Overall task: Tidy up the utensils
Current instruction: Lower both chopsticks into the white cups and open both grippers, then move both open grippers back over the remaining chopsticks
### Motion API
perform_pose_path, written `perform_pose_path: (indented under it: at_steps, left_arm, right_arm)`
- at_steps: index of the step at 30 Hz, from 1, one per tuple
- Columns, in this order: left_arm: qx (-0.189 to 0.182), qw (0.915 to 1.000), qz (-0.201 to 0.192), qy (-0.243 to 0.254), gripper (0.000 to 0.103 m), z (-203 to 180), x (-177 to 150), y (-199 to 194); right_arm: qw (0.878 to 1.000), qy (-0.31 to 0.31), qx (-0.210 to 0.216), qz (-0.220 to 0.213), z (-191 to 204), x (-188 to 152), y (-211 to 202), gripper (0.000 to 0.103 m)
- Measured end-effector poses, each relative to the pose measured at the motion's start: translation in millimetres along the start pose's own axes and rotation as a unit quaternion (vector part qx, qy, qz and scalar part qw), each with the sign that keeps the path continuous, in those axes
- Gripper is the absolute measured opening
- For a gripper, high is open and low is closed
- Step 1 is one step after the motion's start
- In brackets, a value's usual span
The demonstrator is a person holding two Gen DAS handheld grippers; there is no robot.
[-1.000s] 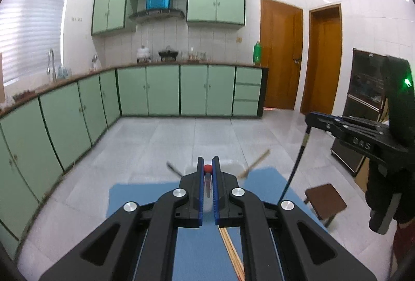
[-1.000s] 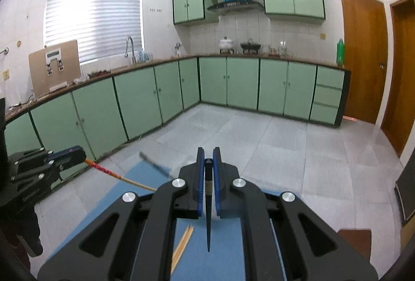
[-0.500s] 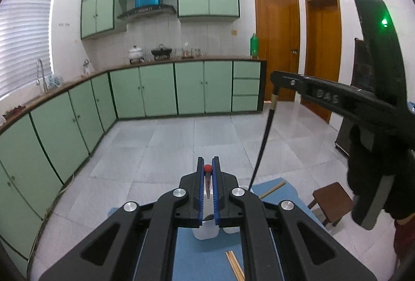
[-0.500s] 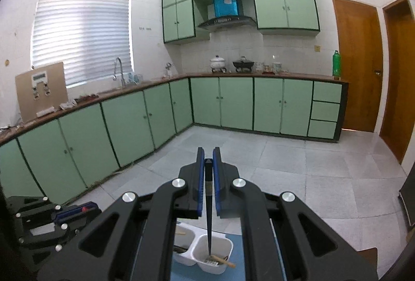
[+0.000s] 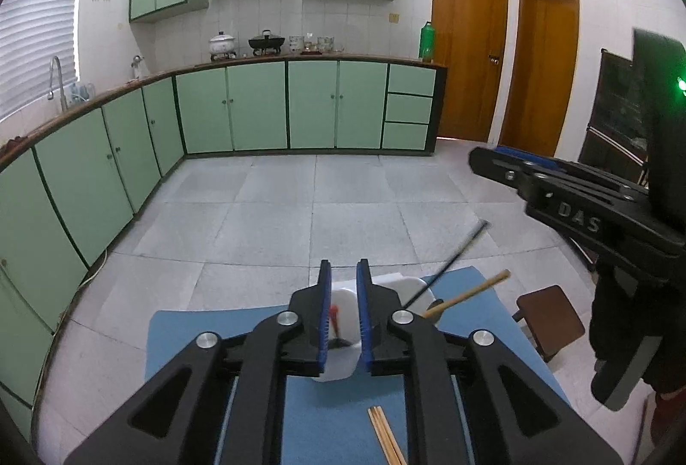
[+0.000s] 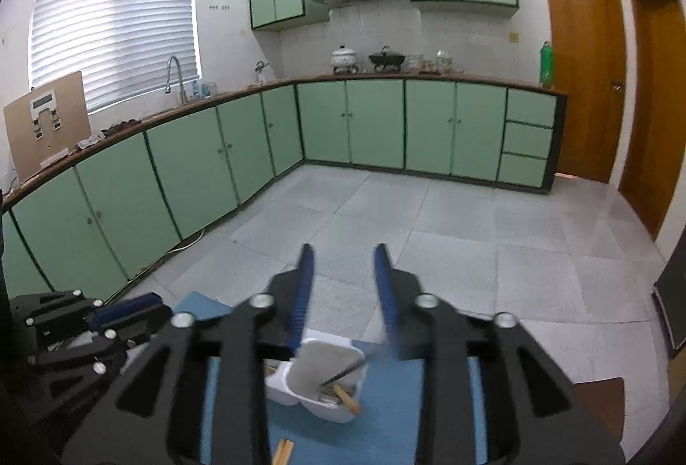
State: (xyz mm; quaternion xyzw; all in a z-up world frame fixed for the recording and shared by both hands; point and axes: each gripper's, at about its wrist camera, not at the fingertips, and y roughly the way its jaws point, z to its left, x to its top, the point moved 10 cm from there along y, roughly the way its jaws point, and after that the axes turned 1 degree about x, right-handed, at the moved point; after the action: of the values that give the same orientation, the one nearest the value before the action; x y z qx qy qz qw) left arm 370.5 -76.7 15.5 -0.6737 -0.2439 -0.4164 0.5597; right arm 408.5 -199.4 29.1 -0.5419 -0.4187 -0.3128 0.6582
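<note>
A white two-compartment holder point(image 5: 388, 285) point(image 6: 319, 357) stands on a blue mat point(image 5: 308, 422) point(image 6: 386, 413). My left gripper point(image 5: 342, 315) is open just above its left compartment, where a red-tipped utensil point(image 5: 334, 321) now rests. My right gripper point(image 6: 343, 293) is open above the holder; it also shows at the right of the left wrist view point(image 5: 557, 190). A black chopstick point(image 5: 454, 259) point(image 6: 343, 370) and a wooden-handled utensil point(image 5: 467, 293) point(image 6: 347, 398) lean in the right compartment. A pair of wooden chopsticks point(image 5: 386, 439) point(image 6: 283, 452) lies on the mat.
A small brown stool point(image 5: 551, 319) stands right of the mat. Green kitchen cabinets point(image 5: 257, 109) line the far and left walls across a tiled floor point(image 5: 343, 216). Two wooden doors point(image 5: 467, 57) are at the right.
Both grippers have opened. The left one has let the red-tipped utensil go into the left compartment; the right one has let the black chopstick go into the right compartment and has drawn back.
</note>
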Motion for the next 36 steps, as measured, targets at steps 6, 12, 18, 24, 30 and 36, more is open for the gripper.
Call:
perform_pose_path:
  at_steps: [6,12,18,24,30,36]
  left_arm:
    - [0.012,0.9995,-0.030,-0.009,0.045,2,-22,-34]
    - [0.017,0.9988,-0.010,-0.046,0.055,6,-91,-51]
    - [0.035,0.9967,0.047,-0.056,0.072,7,-176,-41]
    - [0.054,0.9930,0.092,-0.051,0.073,9,-238,-33]
    - [0.070,0.9881,0.126,-0.053,0.074,16,-280,-26]
    - [0.081,0.9862,0.135,-0.051,0.074,14,-301,-26]
  right_arm:
    - [1.000,0.002,-0.019,-0.018,-14,-32,-48,0.069]
    - [1.000,-0.002,-0.026,0.002,-14,-116,-90,0.090]
    - [0.996,0.033,-0.003,0.083,3,-221,-95,0.092]
    - [0.987,0.056,0.007,0.149,29,-289,-90,0.092]
    - [0.980,0.059,0.019,0.191,49,-337,-89,0.092]
    - [0.976,0.035,0.019,0.213,71,-356,-90,0.092]
